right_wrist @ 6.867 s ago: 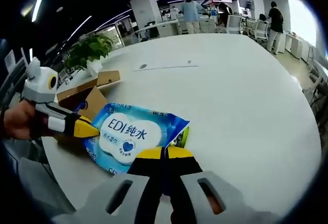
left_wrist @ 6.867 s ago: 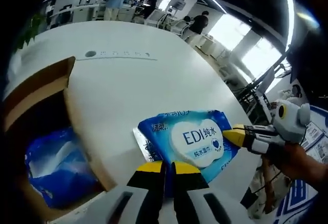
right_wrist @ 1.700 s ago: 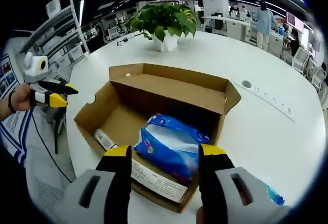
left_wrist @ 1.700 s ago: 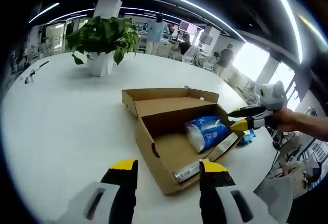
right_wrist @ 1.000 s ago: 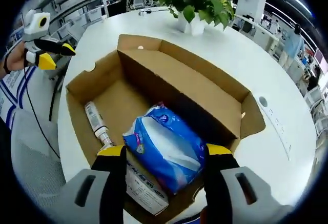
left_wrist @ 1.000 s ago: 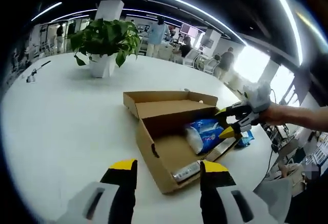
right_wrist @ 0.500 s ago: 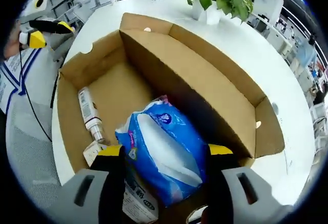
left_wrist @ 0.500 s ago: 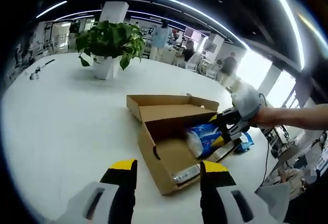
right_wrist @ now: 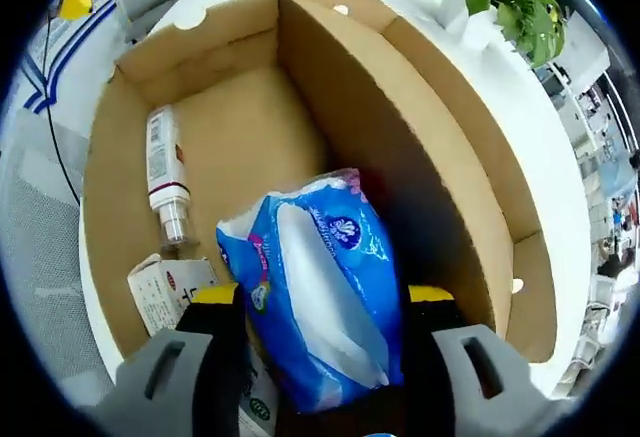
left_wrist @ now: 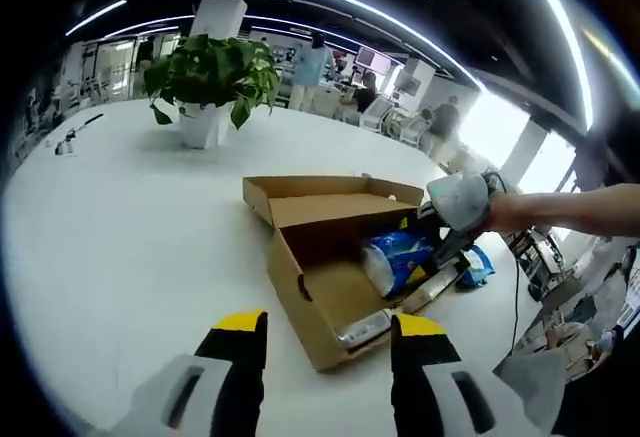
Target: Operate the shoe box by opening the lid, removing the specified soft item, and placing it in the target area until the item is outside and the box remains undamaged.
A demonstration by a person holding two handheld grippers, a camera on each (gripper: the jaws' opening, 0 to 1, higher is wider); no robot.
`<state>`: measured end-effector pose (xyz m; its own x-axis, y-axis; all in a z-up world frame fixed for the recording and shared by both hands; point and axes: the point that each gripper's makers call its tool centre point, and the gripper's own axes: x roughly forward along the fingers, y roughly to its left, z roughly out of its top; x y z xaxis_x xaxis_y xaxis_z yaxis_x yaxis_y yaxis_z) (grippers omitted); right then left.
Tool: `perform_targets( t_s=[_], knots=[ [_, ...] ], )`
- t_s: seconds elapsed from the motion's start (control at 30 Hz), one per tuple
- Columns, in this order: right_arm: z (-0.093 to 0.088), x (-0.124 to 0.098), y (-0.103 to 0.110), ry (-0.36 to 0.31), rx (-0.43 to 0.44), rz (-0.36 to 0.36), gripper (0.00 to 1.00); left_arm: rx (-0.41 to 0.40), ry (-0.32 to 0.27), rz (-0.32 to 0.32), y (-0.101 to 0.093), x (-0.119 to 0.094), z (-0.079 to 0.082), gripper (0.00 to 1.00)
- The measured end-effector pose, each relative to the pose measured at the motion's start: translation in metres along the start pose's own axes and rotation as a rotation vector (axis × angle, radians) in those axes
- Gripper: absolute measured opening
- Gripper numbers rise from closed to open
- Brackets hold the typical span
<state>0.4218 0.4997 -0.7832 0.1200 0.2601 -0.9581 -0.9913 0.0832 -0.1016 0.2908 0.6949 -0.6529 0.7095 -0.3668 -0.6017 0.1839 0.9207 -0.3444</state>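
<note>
Crinkled blue pack (right_wrist: pixel 320 287) in cardboard box (right_wrist: pixel 420 137)

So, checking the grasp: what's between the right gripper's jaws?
In the right gripper view, the blue pack lies between the open jaws of the right gripper, inside the box.

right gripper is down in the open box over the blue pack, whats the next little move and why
Probably close the right gripper on the blue soft pack. Its open jaws already stand either side of the pack, which lies in the open shoe box apart from the small bottle, so nothing else should get pinched. The left gripper is open and back from the box.
</note>
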Motion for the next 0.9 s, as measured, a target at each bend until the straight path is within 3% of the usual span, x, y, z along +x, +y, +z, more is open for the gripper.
perform_targets(
  t_s=[0.3, 0.57, 0.9],
  knots=[
    [-0.003, 0.011, -0.004, 0.001, 0.021, 0.023, 0.60, -0.023, 0.004, 0.015, 0.003, -0.005, -0.009, 0.50],
    [0.000, 0.012, 0.005, -0.015, 0.061, 0.023, 0.41, -0.027, 0.006, 0.003, 0.001, -0.001, -0.010, 0.50],
    [0.016, -0.004, 0.014, -0.097, 0.003, -0.054, 0.26, -0.028, -0.004, 0.010, 0.006, -0.007, -0.004, 0.50]
  ],
)
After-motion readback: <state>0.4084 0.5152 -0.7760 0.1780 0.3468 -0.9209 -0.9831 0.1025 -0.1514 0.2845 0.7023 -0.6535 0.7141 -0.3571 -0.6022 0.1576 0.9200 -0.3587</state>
